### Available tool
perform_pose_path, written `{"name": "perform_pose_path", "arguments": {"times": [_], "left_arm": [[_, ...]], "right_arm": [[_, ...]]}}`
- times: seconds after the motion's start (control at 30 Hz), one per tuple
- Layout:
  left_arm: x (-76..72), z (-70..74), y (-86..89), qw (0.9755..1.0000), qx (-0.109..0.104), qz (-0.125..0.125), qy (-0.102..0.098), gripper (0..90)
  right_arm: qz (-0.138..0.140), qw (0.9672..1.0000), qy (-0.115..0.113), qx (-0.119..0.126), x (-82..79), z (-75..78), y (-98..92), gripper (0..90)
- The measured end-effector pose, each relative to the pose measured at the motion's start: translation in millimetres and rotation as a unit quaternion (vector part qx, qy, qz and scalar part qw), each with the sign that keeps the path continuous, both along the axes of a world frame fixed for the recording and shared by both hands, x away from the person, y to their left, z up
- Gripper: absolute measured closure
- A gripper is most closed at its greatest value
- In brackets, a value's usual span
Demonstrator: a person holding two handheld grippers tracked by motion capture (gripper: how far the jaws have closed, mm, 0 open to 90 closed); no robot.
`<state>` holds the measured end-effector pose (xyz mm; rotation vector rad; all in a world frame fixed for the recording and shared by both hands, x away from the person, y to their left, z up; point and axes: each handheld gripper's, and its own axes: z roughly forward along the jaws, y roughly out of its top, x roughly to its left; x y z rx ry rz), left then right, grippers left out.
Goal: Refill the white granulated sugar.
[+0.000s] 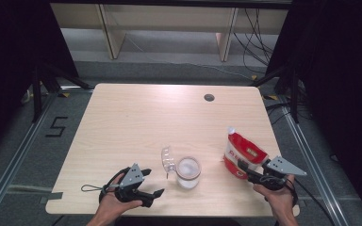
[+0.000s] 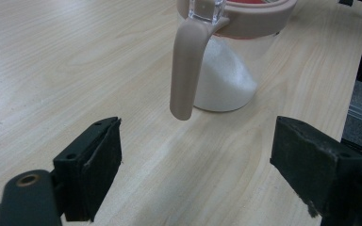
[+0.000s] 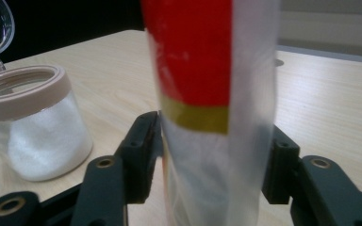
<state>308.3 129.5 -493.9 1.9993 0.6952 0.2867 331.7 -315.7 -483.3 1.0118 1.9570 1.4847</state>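
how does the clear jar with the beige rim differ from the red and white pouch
The clear plastic jar with a beige rim is squat and round, while the red and white plastic pouch is taller and flatter. The jar stands open, its clear lid flipped back; the pouch's top looks cut open. The pouch sits between the right gripper's jaws; the jar stands free, ahead of the open left gripper. Both stand upright on the wooden table.

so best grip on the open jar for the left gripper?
Probably around the jar body below the beige collar, coming in level from the left gripper's side. The walls are round and upright. The hanging latch faces that gripper and the open lid stands behind, so go under the latch tip or slightly beside it.
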Motion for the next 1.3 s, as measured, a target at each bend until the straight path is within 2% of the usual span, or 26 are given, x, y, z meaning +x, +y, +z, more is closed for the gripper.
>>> {"name": "perform_pose_path", "arguments": {"times": [0.07, 0.1, 0.13, 0.2, 0.3, 0.4, 0.43, 0.47, 0.5, 0.53, 0.57, 0.6, 0.63, 0.73, 0.77, 0.83, 0.87, 0.9, 1.0, 1.03, 1.07, 1.13, 1.2, 1.23, 1.27, 1.3], "left_arm": [[0.0, 0.0, -0.1, 1.0, -0.001, 0.001, 0.001, 16.5], [-0.2, -0.2, -0.3, 1.0, -0.002, 0.002, 0.003, 16.5], [-0.3, 0.4, -0.2, 1.0, 0.002, 0.001, 0.003, 16.5], [-0.1, 0.6, -0.3, 1.0, 0.001, 0.001, 0.002, 16.5], [-0.1, 1.4, 0.3, 1.0, 0.002, 0.002, 0.002, 16.5], [-0.1, 2.0, 0.3, 1.0, -0.002, 0.003, 0.004, 16.5], [-0.1, 2.4, 0.3, 1.0, -0.002, 0.003, 0.003, 16.5], [-0.2, 2.2, -0.4, 0.9999, -0.008, 0.004, 0.004, 16.5], [-0.1, 2.5, -0.1, 1.0, -0.007, 0.002, 0.003, 16.5], [-0.1, 2.7, -0.2, 1.0, -0.008, 0.003, 0.004, 16.5], [0.1, 3.3, 0.2, 1.0, -0.003, 0.003, 0.004, 16.5], [-0.3, 4.2, 0.0, 1.0, -0.003, 0.005, 0.004, 16.5], [-0.2, 4.8, 0.0, 1.0, -0.004, 0.004, 0.004, 16.5], [0.1, 6.1, -0.2, 0.9999, -0.01, 0.005, 0.007, 16.5], [0.4, 6.7, -0.3, 0.9999, -0.01, 0.006, 0.007, 16.5], [0.7, 7.9, -0.9, 0.9999, -0.009, 0.006, 0.011, 16.6], [0.9, 8.1, -1.4, 0.9999, -0.009, 0.006, 0.01, 16.7], [1.6, 8.7, -1.9, 0.9999, -0.01, 0.003, 0.01, 16.6], [1.3, 10.9, -3.0, 0.9998, -0.013, 0.005, 0.01, 16.7], [1.5, 11.2, -2.8, 0.9998, -0.013, 0.005, 0.01, 16.7], [1.6, 11.2, -2.7, 0.9998, -0.015, 0.007, 0.013, 16.7], [1.8, 11.2, -1.9, 0.9998, -0.011, 0.011, 0.012, 17.2], [1.2, 11.2, -1.7, 0.9998, -0.011, 0.013, 0.013, 17.4], [1.2, 11.9, -1.0, 0.9998, -0.009, 0.01, 0.013, 17.4], [0.9, 13.1, -0.8, 0.9999, -0.008, 0.01, 0.01, 17.4], [1.0, 13.7, -0.6, 0.9999, -0.009, 0.009, 0.009, 17.4]], "right_arm": [[0.002, 0.9999, 0.006, -0.013, -5.1, 1.9, -2.3, 46.1], [-0.015, 0.9998, 0.011, -0.001, -9.3, 2.0, -1.7, 43.3], [-0.022, 0.9997, 0.006, -0.001, -11.1, 2.5, -3.5, 40.7], [-0.028, 0.9996, 0.004, 0.003, -14.6, 4.5, -7.7, 38.7], [-0.032, 0.9992, 0.02, 0.01, -24.8, 5.8, -9.9, 35.1], [-0.03, 0.9994, 0.003, -0.014, -28.8, 6.0, -13.6, 34.6], [-0.042, 0.9989, 0.019, -0.005, -33.5, 6.2, -12.8, 34.3], [-0.038, 0.999, 0.023, -0.005, -35.6, 6.4, -14.7, 34.1], [-0.039, 0.9991, 0.012, -0.011, -36.1, 5.8, -15.9, 33.9], [-0.044, 0.9987, 0.026, 0.001, -40.1, 4.5, -13.7, 33.8], [-0.04, 0.9989, 0.024, -0.009, -40.1, 3.9, -14.6, 33.5], [-0.046, 0.9983, 0.036, -0.002, -43.6, 4.0, -12.5, 33.4], [-0.037, 0.9988, 0.027, -0.017, -42.9, 3.3, -13.9, 33.4], [-0.041, 0.9985, 0.028, -0.022, -45.1, 2.5, -12.1, 32.9], [-0.045, 0.9978, 0.047, -0.012, -48.8, 3.2, -10.2, 32.9], [-0.04, 0.9984, 0.03, -0.027, -48.1, 1.6, -11.9, 32.4], [-0.044, 0.9977, 0.047, -0.02, -51.6, 1.8, -10.8, 32.2], [-0.04, 0.9981, 0.041, -0.024, -51.3, 1.3, -11.9, 32.1], [-0.043, 0.9976, 0.049, -0.024, -55.2, 0.6, -14.1, 32.1], [-0.04, 0.998, 0.036, -0.033, -54.5, 0.2, -15.6, 32.1], [-0.045, 0.9976, 0.051, -0.014, -57.1, 0.5, -13.3, 32.1], [-0.042, 0.9978, 0.043, -0.029, -56.6, 0.7, -15.3, 32.0], [-0.042, 0.9977, 0.045, -0.025, -56.6, 0.6, -14.5, 31.8], [-0.047, 0.9971, 0.057, -0.018, -58.6, 0.8, -12.3, 31.8], [-0.041, 0.9979, 0.042, -0.03, -55.8, 0.1, -13.8, 31.8], [-0.043, 0.9974, 0.051, -0.026, -57.5, 0.7, -12.2, 31.8]]}}
